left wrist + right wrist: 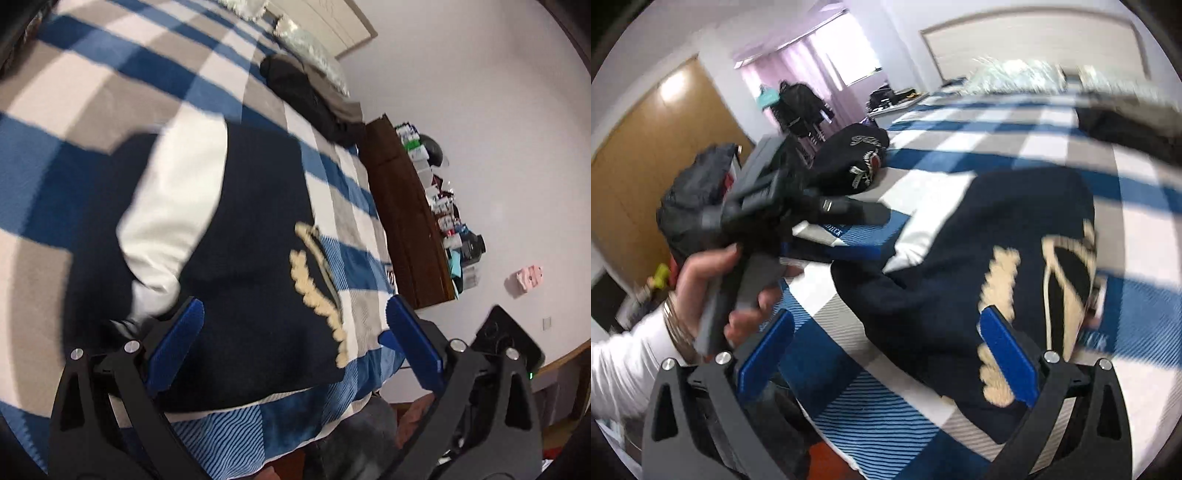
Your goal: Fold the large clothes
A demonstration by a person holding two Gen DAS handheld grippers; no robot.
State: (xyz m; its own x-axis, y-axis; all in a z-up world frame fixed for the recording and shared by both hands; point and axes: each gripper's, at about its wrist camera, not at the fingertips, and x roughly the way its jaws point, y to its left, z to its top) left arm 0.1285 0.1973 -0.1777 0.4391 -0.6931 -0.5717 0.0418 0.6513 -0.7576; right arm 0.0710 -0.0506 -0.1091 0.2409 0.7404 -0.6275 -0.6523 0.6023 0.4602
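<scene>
A dark navy jacket with white sleeves and cream embroidered lettering lies folded on the bed's blue, white and grey checked blanket, filling the centre of the left wrist view and the centre right of the right wrist view. The left tool hovers over the jacket's near edge with its blue pads wide apart, grasping nothing. The right tool is likewise released, its pads spread above the jacket and empty. In the right wrist view a hand in a white sleeve holds the left tool's handle at the left of the frame. Another dark garment lies beyond it, upper centre.
</scene>
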